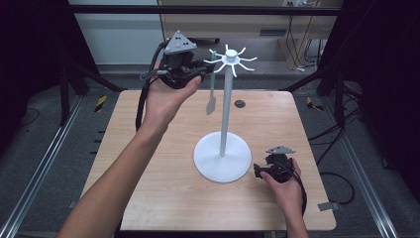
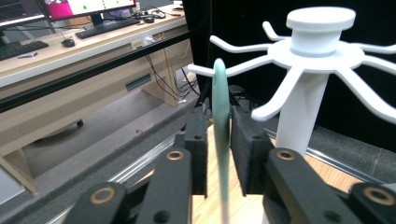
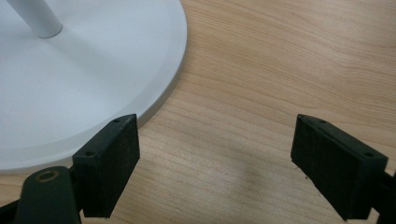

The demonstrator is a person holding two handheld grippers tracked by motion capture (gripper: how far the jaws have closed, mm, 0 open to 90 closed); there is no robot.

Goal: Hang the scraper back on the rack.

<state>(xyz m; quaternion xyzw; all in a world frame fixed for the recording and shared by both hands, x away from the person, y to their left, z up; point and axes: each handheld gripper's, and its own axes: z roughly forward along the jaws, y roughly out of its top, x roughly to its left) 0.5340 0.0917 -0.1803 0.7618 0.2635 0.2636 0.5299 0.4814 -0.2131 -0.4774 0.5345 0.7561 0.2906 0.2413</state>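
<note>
High view, near edge first: right gripper (image 1: pixel 259 170) rests low on the table (image 1: pixel 163 198) toward its near right corner, just beside the rim of the stand's round white base (image 1: pixel 221 159). Right gripper view: jaws spread wide, nothing between them, bare wood under them, base rim (image 3: pixel 154 100) next to one pad.

Middle of table: white hanger stand (image 1: pixel 225 106), pole upright, hooked arms radiating from its top.

Farther back, above the far edge: left gripper (image 1: pixel 202 72) raised to the level of the stand's top. A pale green spatula (image 1: pixel 211 94) hangs down from there, blade lowest, clear of the table.

Left gripper view: jaws narrow, pads either side of the spatula handle (image 2: pixel 221 121); whether they press on it or have just let go cannot be told. Handle top sits at the tip of one arm (image 2: pixel 238 69).

Judgement: hanging looks nearly finished. Left to do: confirm the hook carries the spatula, open fully, draw the left gripper away.
</note>
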